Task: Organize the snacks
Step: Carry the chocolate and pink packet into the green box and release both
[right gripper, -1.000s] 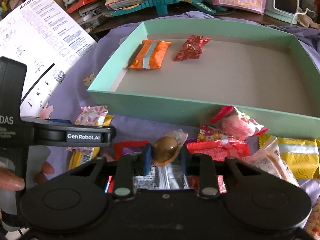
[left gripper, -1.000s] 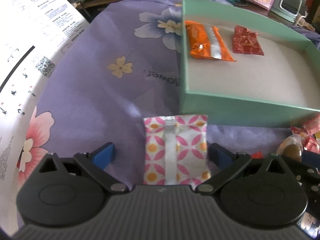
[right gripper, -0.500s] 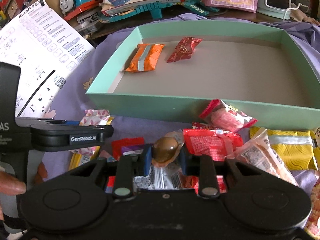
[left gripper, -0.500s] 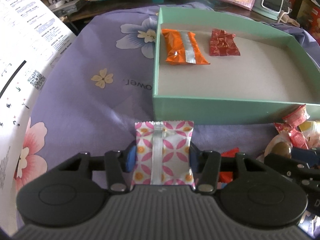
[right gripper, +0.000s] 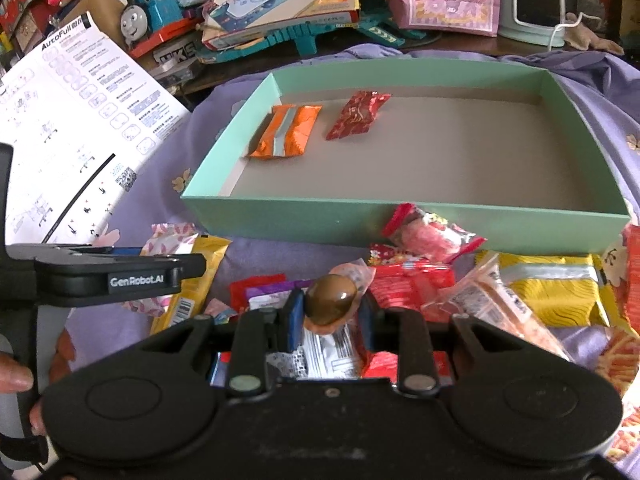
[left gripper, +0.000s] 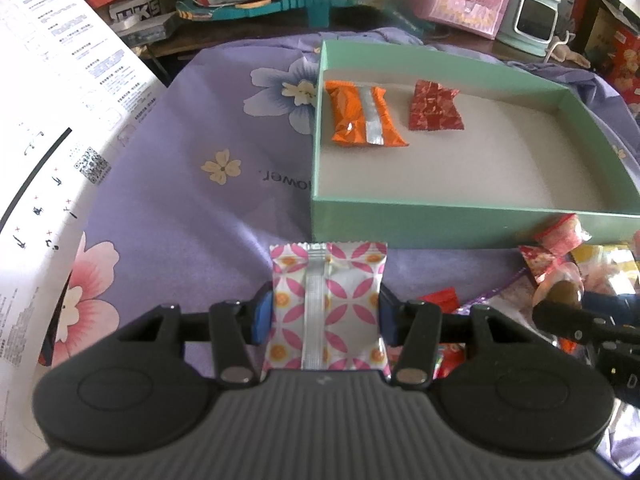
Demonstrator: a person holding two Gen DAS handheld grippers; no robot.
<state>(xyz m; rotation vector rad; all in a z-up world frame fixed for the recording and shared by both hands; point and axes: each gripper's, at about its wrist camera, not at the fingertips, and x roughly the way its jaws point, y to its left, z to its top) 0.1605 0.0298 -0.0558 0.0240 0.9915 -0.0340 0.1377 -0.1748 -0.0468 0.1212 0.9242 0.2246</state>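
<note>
Left gripper (left gripper: 326, 316) points steeply down, its blue pads pressed on both side edges of a pink-patterned snack packet (left gripper: 326, 308), jaws closed in on it within the last second. Right gripper (right gripper: 329, 314) tilts down too, jaws narrow, clamped on a brown wrapped candy (right gripper: 330, 305). A bare finger (right gripper: 14, 376) shows at nine o'clock in the right wrist view.

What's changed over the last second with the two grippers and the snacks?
The left gripper closed its open jaws onto the pink-patterned packet and lifted it off the cloth. The right gripper stays clamped on the brown wrapped egg. The orange packet and red packet remain in the green box.
</note>
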